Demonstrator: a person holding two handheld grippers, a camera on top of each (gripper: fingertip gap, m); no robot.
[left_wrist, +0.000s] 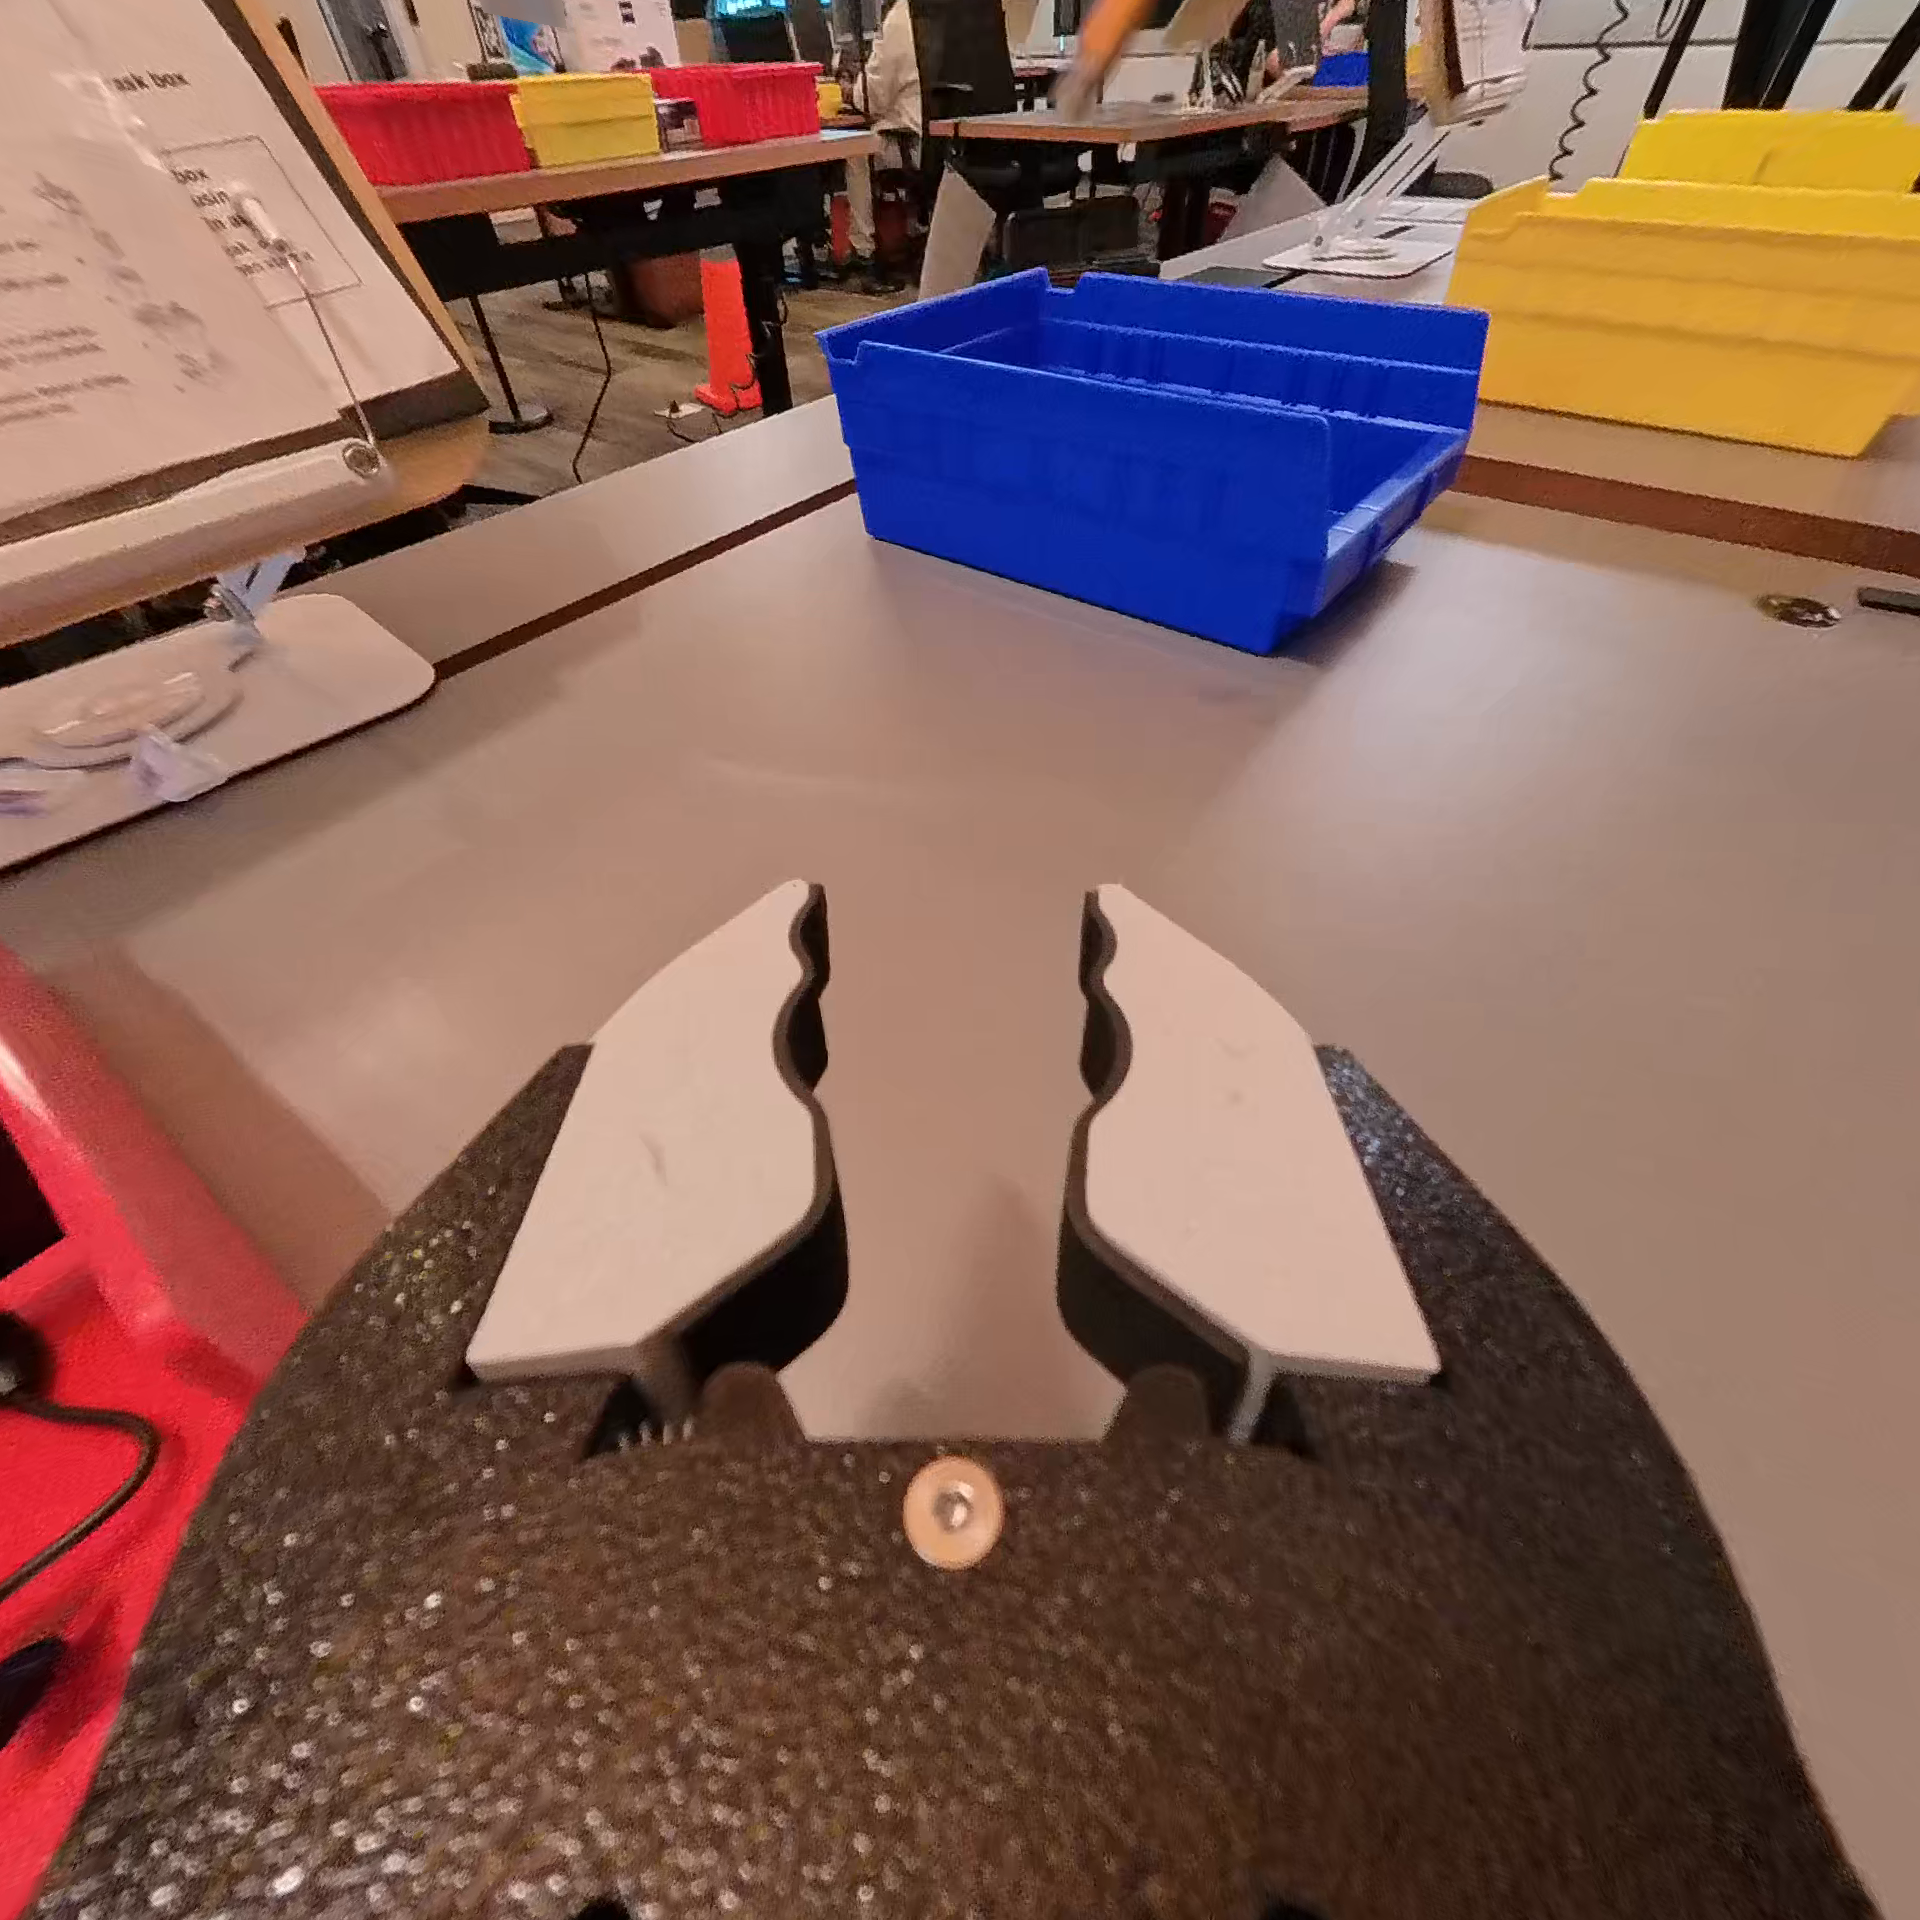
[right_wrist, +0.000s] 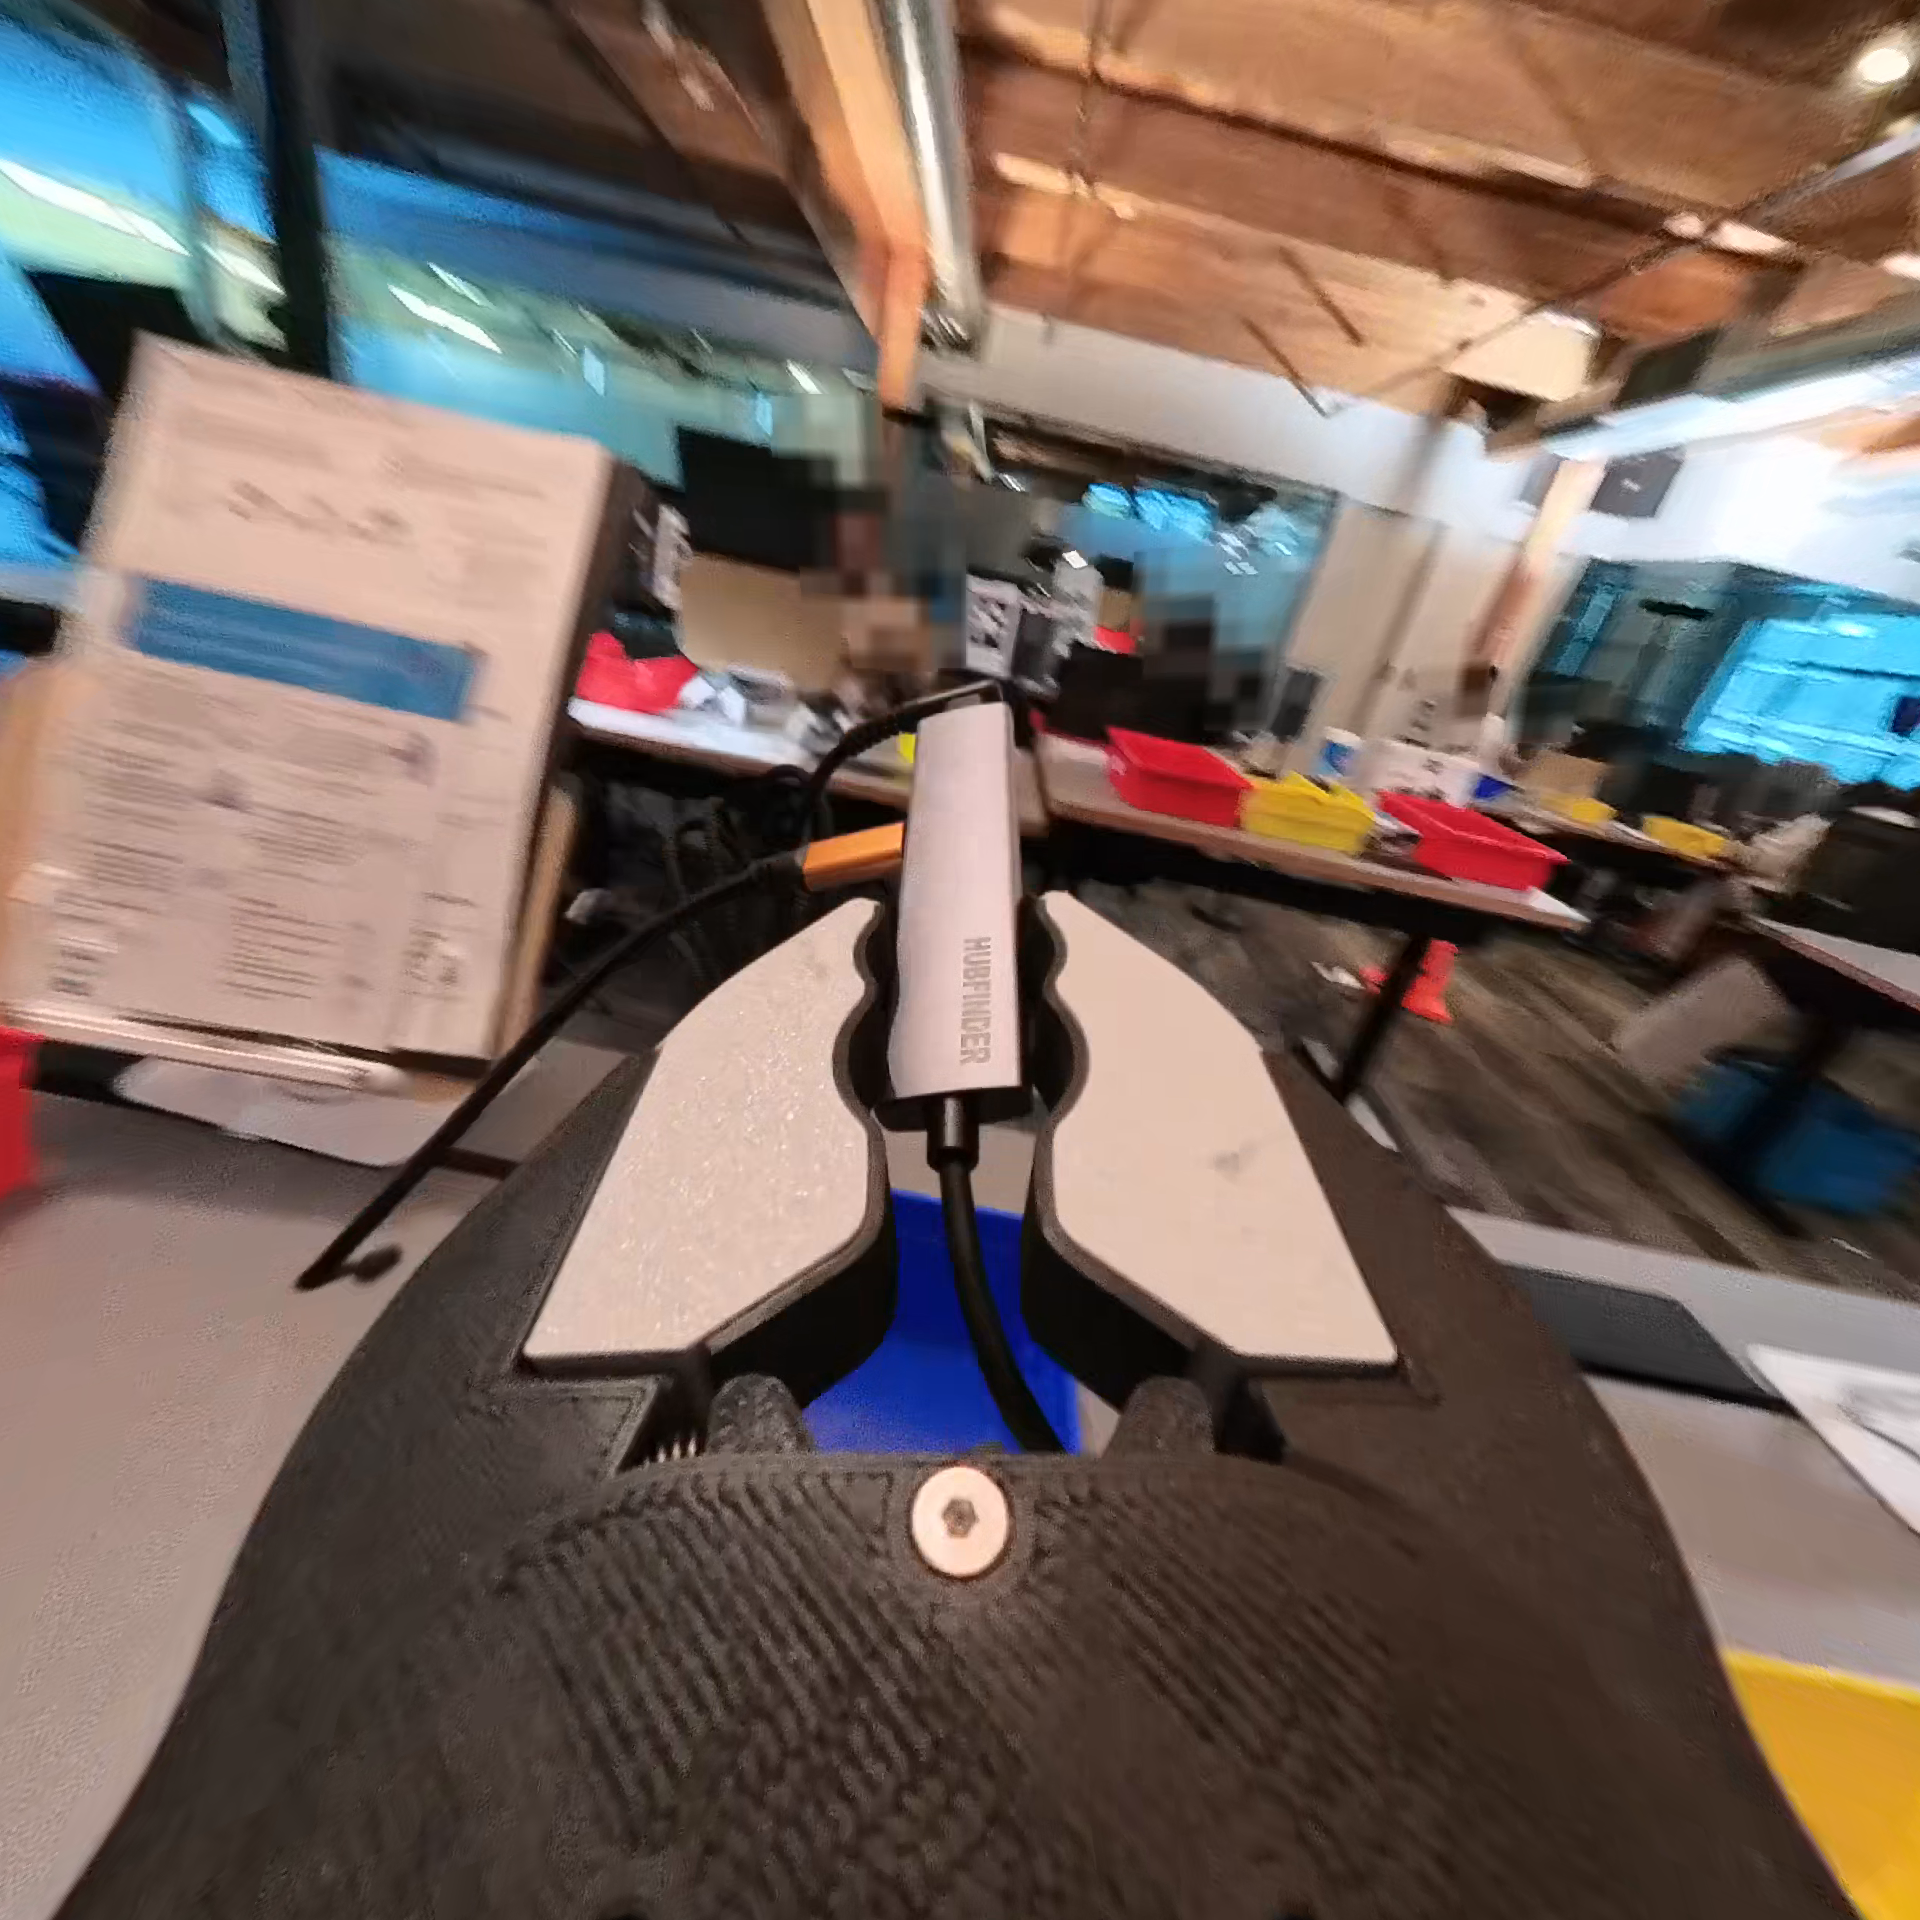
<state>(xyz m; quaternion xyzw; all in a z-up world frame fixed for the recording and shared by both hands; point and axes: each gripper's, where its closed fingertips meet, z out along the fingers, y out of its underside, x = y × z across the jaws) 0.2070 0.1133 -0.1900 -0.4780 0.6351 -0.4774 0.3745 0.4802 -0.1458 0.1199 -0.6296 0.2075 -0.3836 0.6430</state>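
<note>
My left gripper (left_wrist: 954, 902) is open and empty, low over the grey table (left_wrist: 1455, 935). An empty blue bin (left_wrist: 1153, 447) stands on the table ahead of it, some way off. My right gripper (right_wrist: 954, 914) is shut on a slim grey USB hub (right_wrist: 956, 914) and holds it up in the air, tilted upward. A black cable (right_wrist: 977, 1288) hangs from the hub's near end. An orange-tipped plug (right_wrist: 852, 854) with a black cable (right_wrist: 540, 1049) is in the hub's left side. A blue bin (right_wrist: 914, 1351) shows below, between the fingers.
A document stand with printed sheets (left_wrist: 177, 312) stands at the left on a white base (left_wrist: 208, 696). A red bin (left_wrist: 94, 1351) lies at the near left. Yellow bins (left_wrist: 1694, 301) stand at the back right. A yellow bin corner (right_wrist: 1839, 1787) and a paper sheet (right_wrist: 1849, 1413) show at the right. There is about 50 centimeters between the tips of the two grippers.
</note>
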